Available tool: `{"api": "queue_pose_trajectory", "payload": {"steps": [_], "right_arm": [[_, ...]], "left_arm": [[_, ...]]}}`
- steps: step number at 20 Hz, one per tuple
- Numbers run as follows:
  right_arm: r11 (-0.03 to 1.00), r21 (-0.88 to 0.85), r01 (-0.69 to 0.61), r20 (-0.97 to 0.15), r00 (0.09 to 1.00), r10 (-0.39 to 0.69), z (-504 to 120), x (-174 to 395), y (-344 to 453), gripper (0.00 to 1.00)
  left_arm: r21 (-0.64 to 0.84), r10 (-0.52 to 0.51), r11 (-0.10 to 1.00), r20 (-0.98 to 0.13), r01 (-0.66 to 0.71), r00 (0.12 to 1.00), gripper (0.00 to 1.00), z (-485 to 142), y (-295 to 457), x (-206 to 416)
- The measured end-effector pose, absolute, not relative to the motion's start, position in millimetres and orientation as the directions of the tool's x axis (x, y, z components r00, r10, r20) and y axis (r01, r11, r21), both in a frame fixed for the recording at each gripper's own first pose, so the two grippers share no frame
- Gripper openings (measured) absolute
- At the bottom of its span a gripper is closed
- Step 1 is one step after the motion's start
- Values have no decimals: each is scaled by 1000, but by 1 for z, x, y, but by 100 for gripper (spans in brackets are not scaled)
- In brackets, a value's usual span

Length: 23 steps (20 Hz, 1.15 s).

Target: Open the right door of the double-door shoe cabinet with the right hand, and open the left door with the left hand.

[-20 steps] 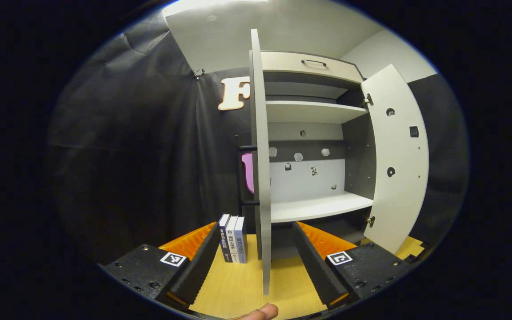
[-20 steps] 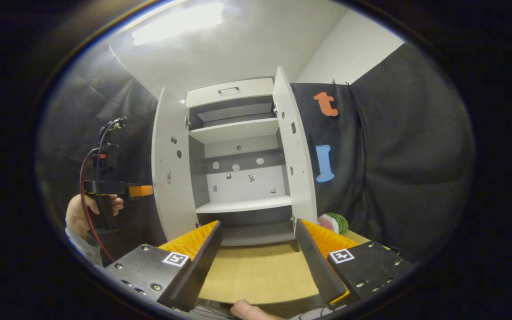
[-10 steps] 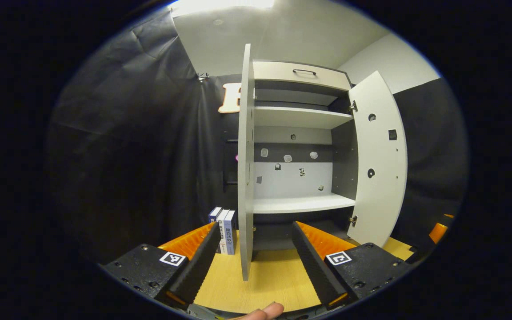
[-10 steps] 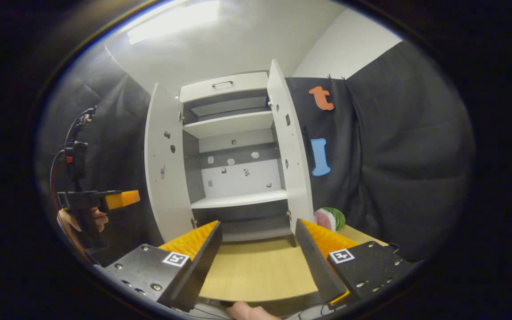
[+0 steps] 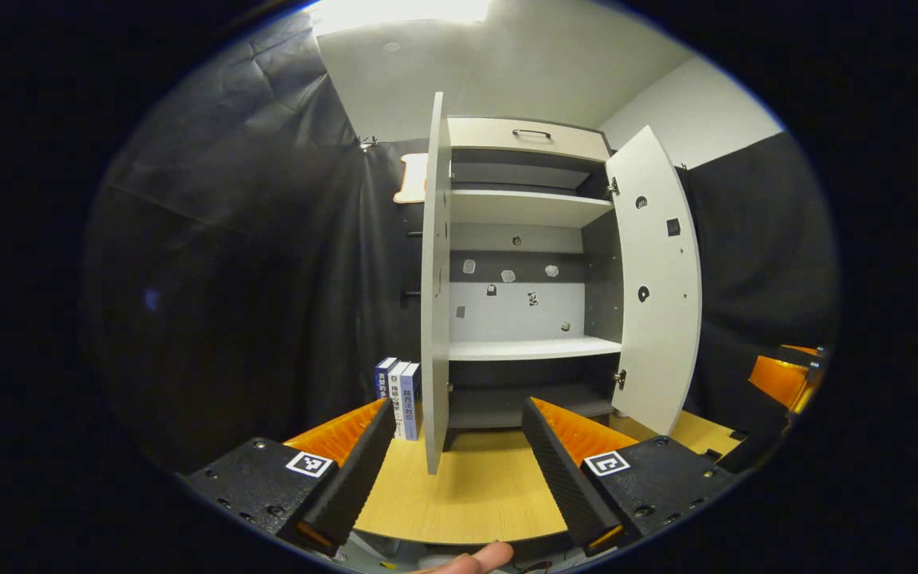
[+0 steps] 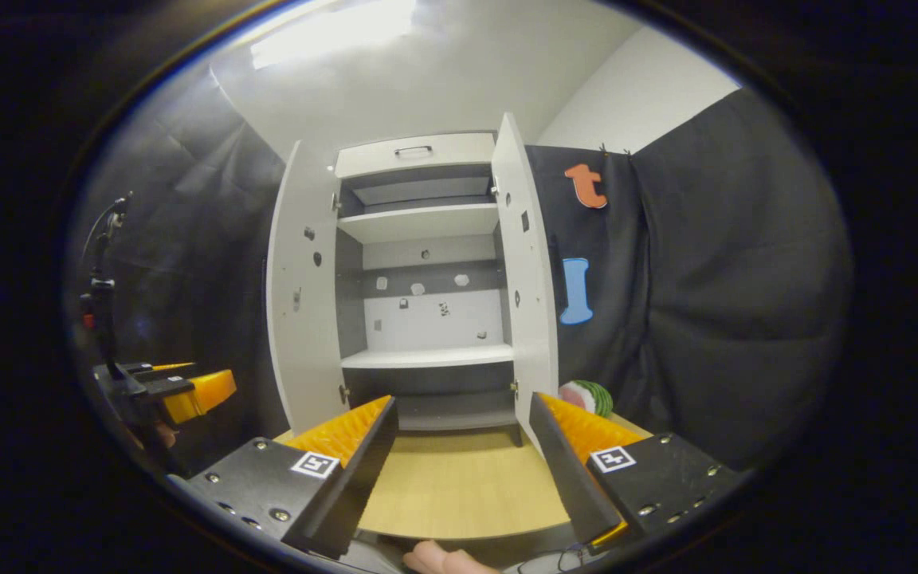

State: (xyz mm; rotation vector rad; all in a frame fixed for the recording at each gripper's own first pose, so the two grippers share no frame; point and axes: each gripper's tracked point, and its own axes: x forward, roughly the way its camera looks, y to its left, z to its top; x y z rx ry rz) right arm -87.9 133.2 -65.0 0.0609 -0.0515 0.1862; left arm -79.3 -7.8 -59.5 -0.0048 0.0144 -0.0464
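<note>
The white shoe cabinet [image 5: 523, 207] stands on the wooden table with both doors swung wide. In the left gripper view its left door [image 5: 433, 287] is seen edge-on and its right door [image 5: 654, 279] angles out. My left gripper [image 5: 455, 462] is open, back from the left door, holding nothing. In the right gripper view the cabinet [image 6: 423, 223] shows its bare shelves between the left door [image 6: 300, 287] and right door [image 6: 529, 271]. My right gripper [image 6: 463, 462] is open and apart from the doors. The left gripper [image 6: 180, 391] also appears at that view's left edge.
Three books [image 5: 398, 387] stand upright left of the cabinet. A watermelon slice [image 6: 586, 396] lies right of it by the black cloth. The wooden tabletop [image 6: 459, 482] stretches before the cabinet. The right gripper [image 5: 782, 379] shows at the left gripper view's right edge. A drawer [image 5: 527, 137] tops the cabinet.
My left gripper has pulled back from the left door's edge, which was between its fingers; the cabinet now looks smaller and farther. In the right gripper view, the left gripper sank lower left.
</note>
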Motion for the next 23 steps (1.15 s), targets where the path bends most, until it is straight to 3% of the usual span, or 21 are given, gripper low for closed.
{"api": "queue_pose_trajectory", "payload": {"steps": [2,13,23], "right_arm": [[982,56,-180,59,982,177,-65,-88,131,99],[983,25,-183,70,981,181,-67,-93,132,99],[986,56,-155,85,985,150,-62,-96,112,99]], "left_arm": [[-12,-53,999,2,53,999,99,-53,-11,-81],[-18,-96,995,-32,96,995,99,-68,-28,-78],[-11,-82,997,18,82,996,99,-53,-35,-79]]}}
